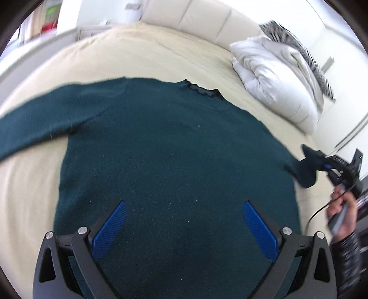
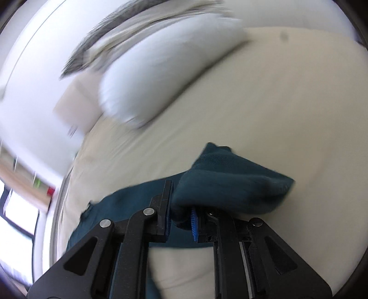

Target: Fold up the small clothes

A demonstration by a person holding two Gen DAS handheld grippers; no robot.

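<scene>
A dark green sweater (image 1: 174,147) lies flat on a cream bed sheet (image 1: 161,53), neck toward the far side, one sleeve stretched out left. My left gripper (image 1: 184,209) is open, its blue pads spread wide just above the sweater's body. My right gripper (image 2: 180,218) is shut on the end of the sweater's right sleeve (image 2: 230,184), holding the bunched cuff above the sheet (image 2: 276,115). In the left wrist view the right gripper (image 1: 331,168) shows at the right edge with the sleeve (image 1: 306,170) in it.
A folded white duvet (image 1: 276,76) with a striped cloth on top lies at the bed's far right corner, also in the right wrist view (image 2: 161,76). A cream padded headboard (image 1: 195,18) runs along the far side. The person's hand (image 1: 342,211) is at the right.
</scene>
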